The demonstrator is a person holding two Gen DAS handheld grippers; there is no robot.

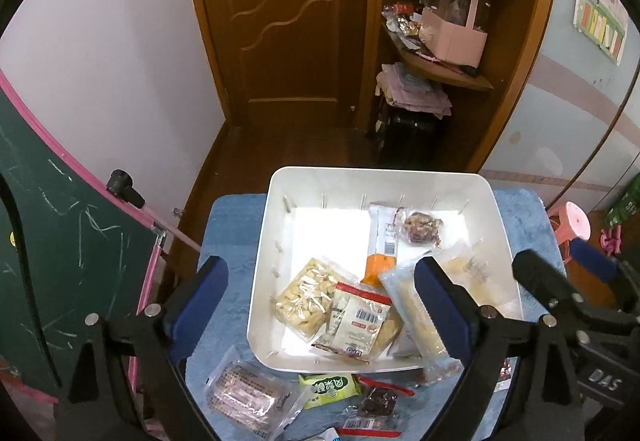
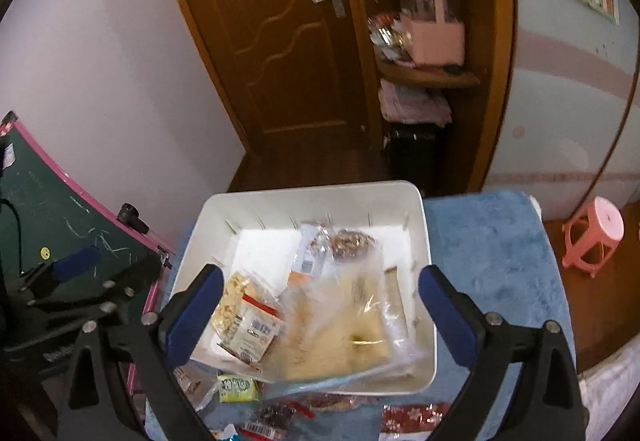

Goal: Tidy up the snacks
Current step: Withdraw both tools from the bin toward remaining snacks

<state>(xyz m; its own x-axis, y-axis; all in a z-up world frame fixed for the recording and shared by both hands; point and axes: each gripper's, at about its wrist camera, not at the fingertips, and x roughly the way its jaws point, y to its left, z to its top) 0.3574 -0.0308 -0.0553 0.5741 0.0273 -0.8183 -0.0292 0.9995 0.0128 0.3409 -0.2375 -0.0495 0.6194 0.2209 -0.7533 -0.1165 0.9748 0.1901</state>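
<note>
A white bin (image 1: 260, 241) stands on a blue mat (image 1: 228, 225). Inside lie a nut packet (image 1: 306, 297), a red-and-white packet (image 1: 356, 321), a long clear packet of yellow cake (image 1: 416, 313) and a dark snack in clear wrap (image 1: 422, 227). My left gripper (image 1: 320, 265) hovers open over the bin's near left part, its pads touching nothing. My right gripper (image 2: 322, 273) stands open above a blurred clear bag of yellow cake (image 2: 352, 325) that rests in the bin (image 2: 426, 241), clear of both pads. Loose on the mat in front are a brown biscuit packet (image 1: 248, 397) and a green packet (image 1: 330, 389).
A green chalkboard with a pink frame (image 1: 60, 241) leans close on the left. A pink stool (image 2: 596, 237) stands on the floor to the right. Behind the bin are a wooden door (image 1: 288, 21), shelves with a pink basket (image 1: 456, 37) and a black suitcase (image 1: 408, 137).
</note>
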